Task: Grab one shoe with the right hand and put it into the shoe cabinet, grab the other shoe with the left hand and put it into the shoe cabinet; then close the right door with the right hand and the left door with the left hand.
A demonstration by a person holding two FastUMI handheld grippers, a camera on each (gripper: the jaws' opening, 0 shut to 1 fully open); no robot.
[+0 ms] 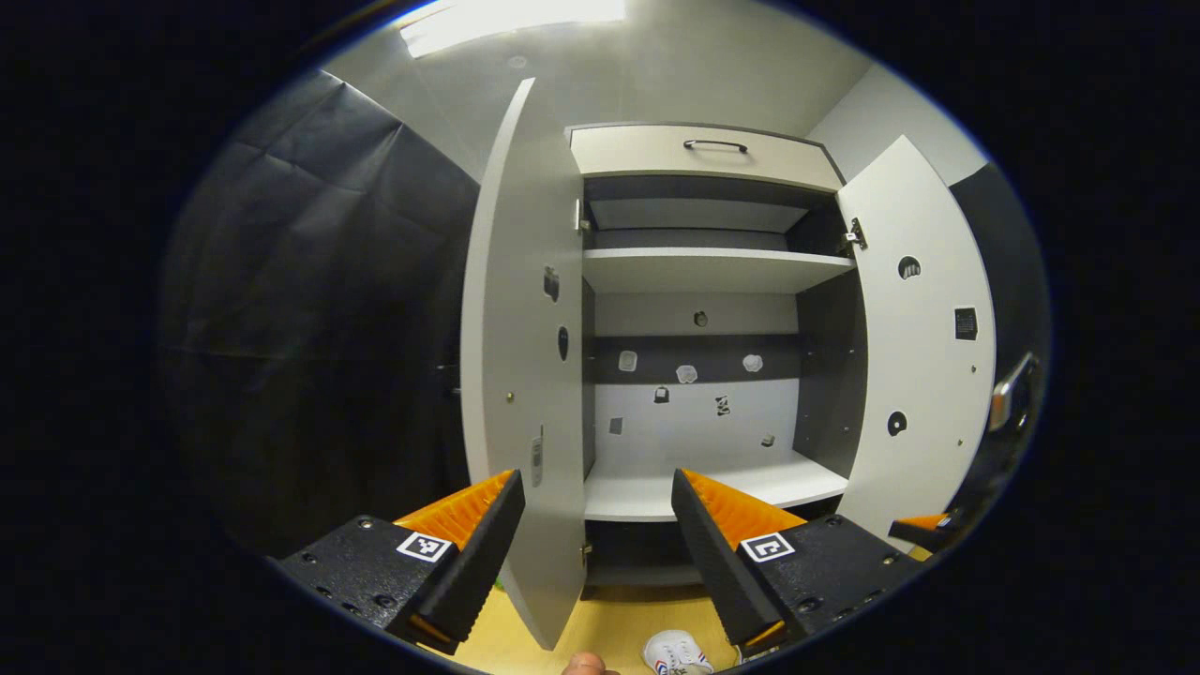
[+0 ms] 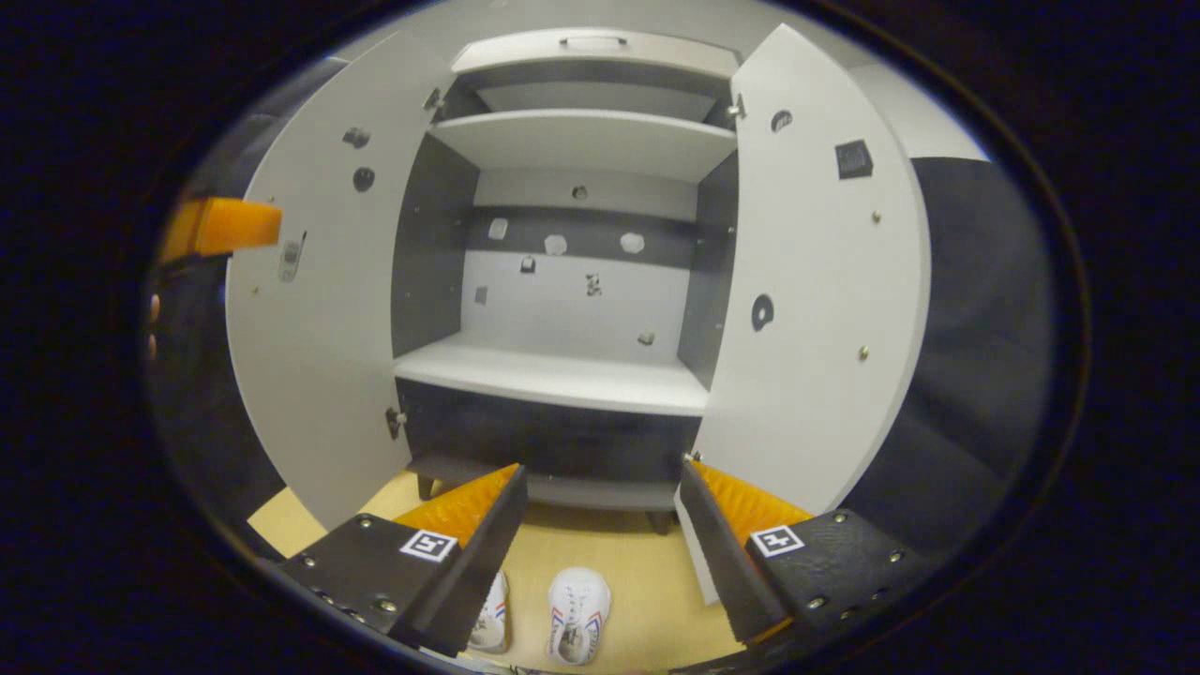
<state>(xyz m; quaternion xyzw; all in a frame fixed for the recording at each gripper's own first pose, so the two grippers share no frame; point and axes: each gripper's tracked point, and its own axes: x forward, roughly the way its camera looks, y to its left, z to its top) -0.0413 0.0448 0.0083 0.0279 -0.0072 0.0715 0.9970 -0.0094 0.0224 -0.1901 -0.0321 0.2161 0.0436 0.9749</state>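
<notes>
Pale wood floor w/ a tall white shoe cabinet standing on it, dark cloth wall either side.

Left gripper view: left hand-held gripper is raised level w/ the cabinet's lower white shelf, fingers spread wide, nothing between them. Cabinet's left door swung out edge-on, crossing between the fingers; right door also open. Both open presumably so shoes can go in. Shelves inside bare. One white sneaker w/ red-blue trim on the floor below the cabinet, just at frame bottom.

Right gripper view: right hand-held gripper hangs lower, in front of the cabinet base, fingers wide apart, holding nothing. Right white sneaker sits on the floor directly below and in front of the cabinet, between the fingers. Looks like the grab target. Second white sneaker just beside it, partly behind the left finger. Neither shoe stowed yet; doors not closed.
</notes>
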